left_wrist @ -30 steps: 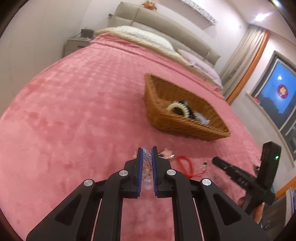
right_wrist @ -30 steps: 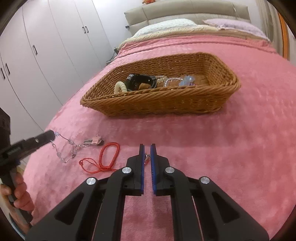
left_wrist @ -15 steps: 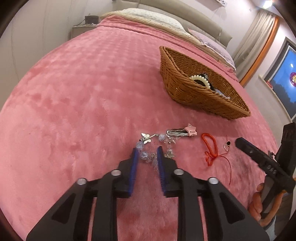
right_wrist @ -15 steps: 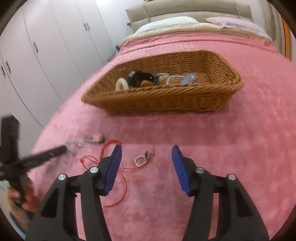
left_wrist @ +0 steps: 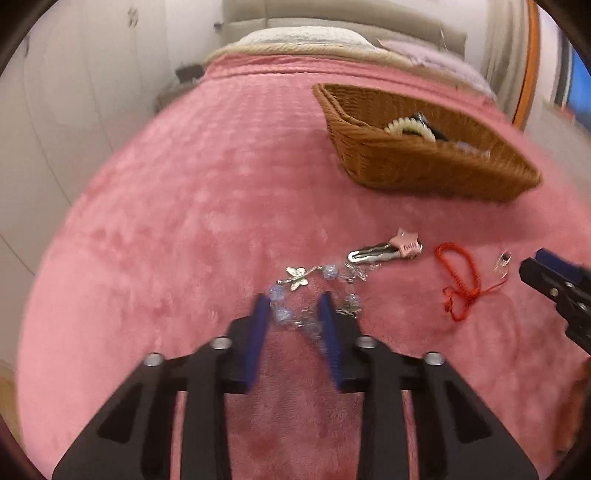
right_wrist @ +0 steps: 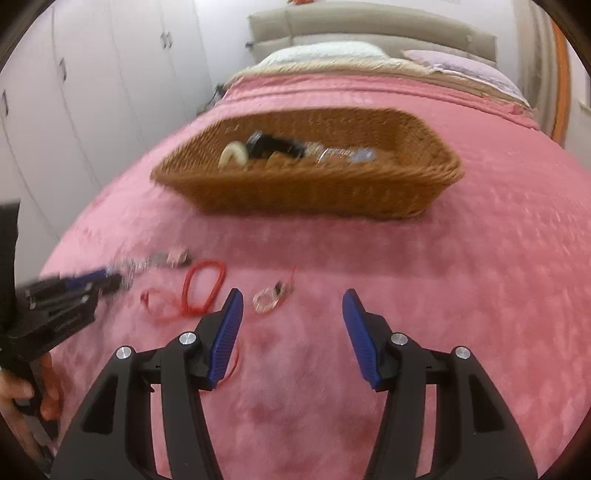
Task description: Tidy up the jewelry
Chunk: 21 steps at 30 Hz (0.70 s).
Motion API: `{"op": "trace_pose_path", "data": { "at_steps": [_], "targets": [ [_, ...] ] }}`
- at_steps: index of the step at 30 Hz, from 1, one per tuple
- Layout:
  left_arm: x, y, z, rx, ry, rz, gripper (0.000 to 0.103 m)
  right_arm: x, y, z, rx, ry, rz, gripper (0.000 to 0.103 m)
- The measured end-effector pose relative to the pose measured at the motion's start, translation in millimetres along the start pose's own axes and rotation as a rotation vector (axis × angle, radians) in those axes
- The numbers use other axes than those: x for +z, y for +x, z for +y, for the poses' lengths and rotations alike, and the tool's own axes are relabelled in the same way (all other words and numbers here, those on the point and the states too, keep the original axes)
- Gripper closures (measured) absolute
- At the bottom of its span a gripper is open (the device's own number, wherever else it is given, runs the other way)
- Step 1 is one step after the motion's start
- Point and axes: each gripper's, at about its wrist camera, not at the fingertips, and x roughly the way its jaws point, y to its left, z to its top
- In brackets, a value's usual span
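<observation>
A blue-bead bracelet with a silver butterfly [left_wrist: 295, 277] lies on the pink blanket; my left gripper [left_wrist: 293, 304] is open around its near part. A silver hair clip with a pink star [left_wrist: 384, 251] lies just beyond it. A red cord [left_wrist: 458, 277] [right_wrist: 201, 288] and a small silver pendant [right_wrist: 267, 297] lie to the right. My right gripper [right_wrist: 291, 304] is open wide and empty, just short of the pendant. The wicker basket [right_wrist: 306, 188] [left_wrist: 406, 166] holds a cream bracelet, a black item and clear pieces.
The pink blanket [right_wrist: 480, 295] covers the whole bed. Pillows and a headboard [right_wrist: 369, 29] are at the far end. White wardrobe doors [right_wrist: 92, 74] stand on the left. The left gripper and a hand show in the right wrist view [right_wrist: 62, 302].
My left gripper opened and let the bead bracelet down onto the blanket. My right gripper opened wide and released the pendant and red cord. Both views are now blurred by motion.
</observation>
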Motion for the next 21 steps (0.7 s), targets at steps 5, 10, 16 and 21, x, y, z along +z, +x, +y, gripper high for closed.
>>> {"op": "trace_pose_path", "data": {
  "at_steps": [5, 10, 16, 21],
  "targets": [
    [1, -3, 10, -0.044, -0.040, -0.007, 0.089, 7, 5, 13, -0.016, -0.056, 0.008, 0.070],
    [2, -3, 8, -0.038, -0.035, -0.008, 0.089, 10, 25, 20, -0.043, -0.072, 0.072, 0.075],
    [2, -2, 7, -0.039, -0.034, -0.010, 0.089, 9, 26, 18, -0.019, -0.067, 0.063, 0.098],
    [1, -2, 7, -0.040, -0.034, -0.010, 0.089, 10, 28, 16, -0.011, -0.050, 0.076, 0.098]
  ]
}}
